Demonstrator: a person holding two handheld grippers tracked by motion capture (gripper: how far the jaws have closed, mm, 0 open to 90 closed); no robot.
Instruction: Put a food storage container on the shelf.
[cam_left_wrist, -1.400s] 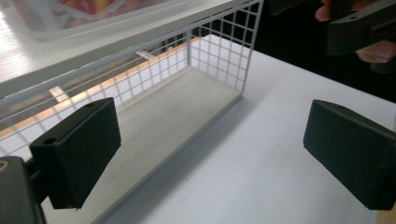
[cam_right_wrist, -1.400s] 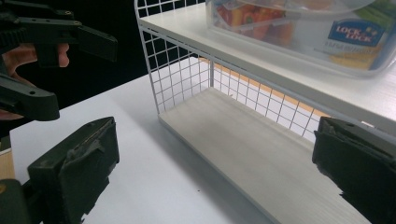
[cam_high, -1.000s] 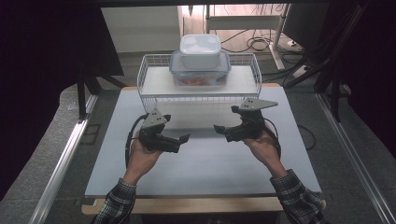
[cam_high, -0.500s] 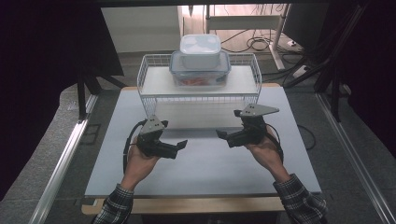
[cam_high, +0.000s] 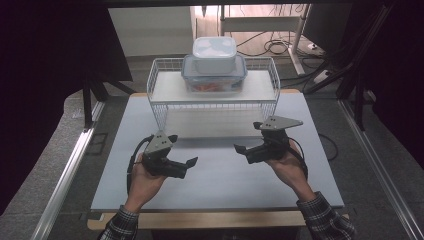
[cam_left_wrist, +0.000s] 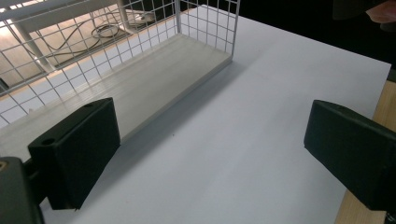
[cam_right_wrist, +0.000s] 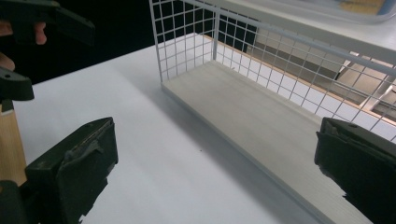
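Left gripper and right gripper hover over the white table, jaws spread wide, gripping nothing. Two stacked containers sit on the wire rack beyond them; the lower container's contents are blurred.

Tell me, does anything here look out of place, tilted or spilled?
Nothing stands out. The two stacked lidded containers sit level on the wire rack, nothing is spilled on the table, and both hand-held grippers, left and right, are open and empty.

Left gripper and right gripper face each other (jaws spread wide, holding nothing).
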